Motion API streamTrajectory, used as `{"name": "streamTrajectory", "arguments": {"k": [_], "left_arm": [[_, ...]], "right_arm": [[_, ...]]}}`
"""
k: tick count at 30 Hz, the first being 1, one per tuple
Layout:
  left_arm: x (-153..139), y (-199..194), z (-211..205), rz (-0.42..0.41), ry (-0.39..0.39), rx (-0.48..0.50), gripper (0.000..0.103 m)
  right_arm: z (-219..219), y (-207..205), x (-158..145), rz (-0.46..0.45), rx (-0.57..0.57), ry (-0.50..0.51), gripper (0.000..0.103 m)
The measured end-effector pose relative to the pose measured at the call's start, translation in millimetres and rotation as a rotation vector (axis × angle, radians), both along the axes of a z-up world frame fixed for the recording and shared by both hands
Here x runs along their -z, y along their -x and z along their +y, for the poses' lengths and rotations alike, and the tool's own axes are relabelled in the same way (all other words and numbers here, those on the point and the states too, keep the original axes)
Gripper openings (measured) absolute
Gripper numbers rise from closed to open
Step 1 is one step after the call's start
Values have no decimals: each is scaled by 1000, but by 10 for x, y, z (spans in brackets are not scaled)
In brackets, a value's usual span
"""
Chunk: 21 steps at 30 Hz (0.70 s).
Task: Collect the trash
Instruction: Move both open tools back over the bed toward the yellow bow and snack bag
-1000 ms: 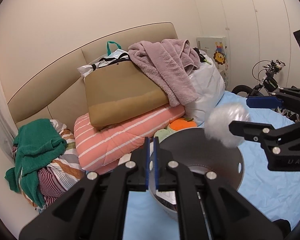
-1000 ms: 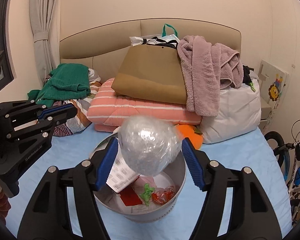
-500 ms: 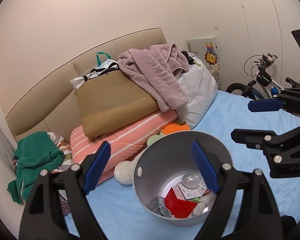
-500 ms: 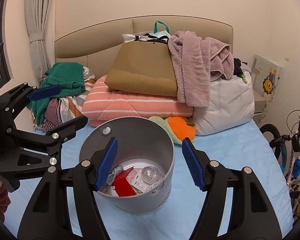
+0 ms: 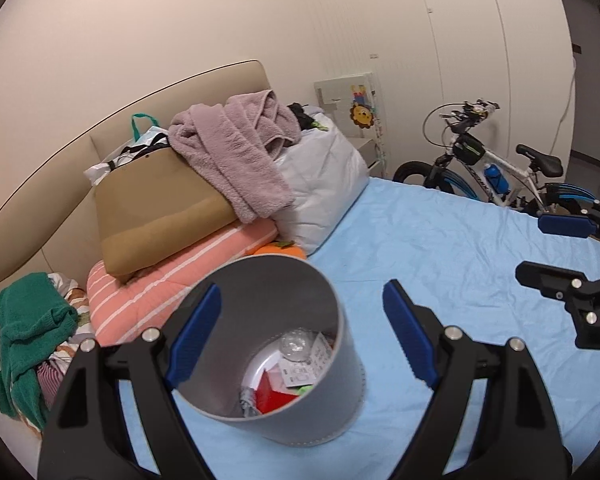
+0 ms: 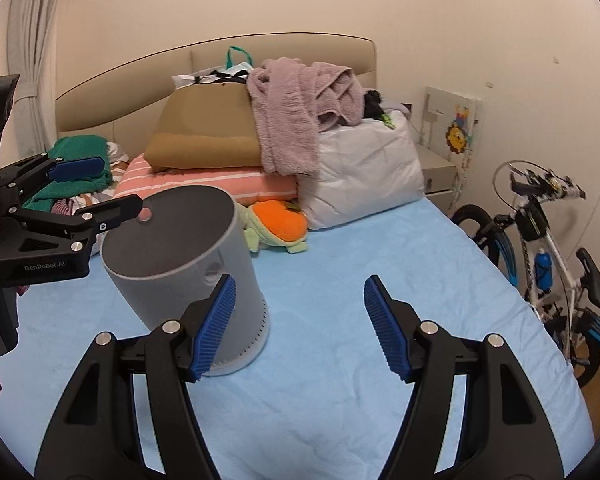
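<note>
My left tool [image 5: 302, 334] hangs with its blue pads spread wide and nothing pressed between them; its left pad overlaps the rim of the grey bin [image 5: 342, 396] in the left wrist view, yet I cannot tell whether it touches; my right tool [image 6: 298, 326] is likewise released, pads apart over bare sheet, its left pad in front of the bin's wall without gripping it. The grey bin stands upright on the blue bed [image 6: 340, 264], just in front of the pile at the headboard; inside it, seen from the left wrist view, lies the trash [image 5: 296, 368]: a clear crumpled plastic ball [image 5: 296, 344], a printed paper slip [image 5: 312, 366], something red [image 5: 274, 394], a green scrap and a bit of grey wrapper. Behind the bin sits an orange plush toy [image 6: 278, 218] beside a pink striped quilt [image 6: 220, 184]; on the quilt rests a tan cushion [image 6: 204, 136], with a mauve fleece blanket [image 6: 288, 120] draped over it and over a white pillow [image 6: 364, 172]; a green garment [image 5: 28, 320] is heaped at the far left of the bed. A bicycle [image 6: 548, 236] stands beside the bed near the wall; from the right wrist view my left tool shows at the bin's left side, one finger close to its rim.
</note>
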<state>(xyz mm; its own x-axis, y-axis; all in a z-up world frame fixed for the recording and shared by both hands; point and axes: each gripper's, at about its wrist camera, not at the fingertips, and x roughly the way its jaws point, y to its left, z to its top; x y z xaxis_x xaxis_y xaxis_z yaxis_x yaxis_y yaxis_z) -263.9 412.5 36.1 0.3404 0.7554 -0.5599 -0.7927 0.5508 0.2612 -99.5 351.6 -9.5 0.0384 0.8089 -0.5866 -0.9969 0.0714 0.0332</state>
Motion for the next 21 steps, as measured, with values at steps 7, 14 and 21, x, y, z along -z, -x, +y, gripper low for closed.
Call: {"name": "streamTrajectory", "arguments": {"k": [7, 14, 21], "left_arm": [[279, -824, -590, -7, 30, 189, 83], [713, -1827, -1300, 5, 134, 399, 83], [974, -2681, -2172, 18, 167, 596, 83]], "right_arm": [[-1059, -691, 286, -28, 250, 8, 65], [-2379, -1439, 552, -82, 561, 38, 65], [-3740, -2048, 785, -66, 846, 61, 65]]}}
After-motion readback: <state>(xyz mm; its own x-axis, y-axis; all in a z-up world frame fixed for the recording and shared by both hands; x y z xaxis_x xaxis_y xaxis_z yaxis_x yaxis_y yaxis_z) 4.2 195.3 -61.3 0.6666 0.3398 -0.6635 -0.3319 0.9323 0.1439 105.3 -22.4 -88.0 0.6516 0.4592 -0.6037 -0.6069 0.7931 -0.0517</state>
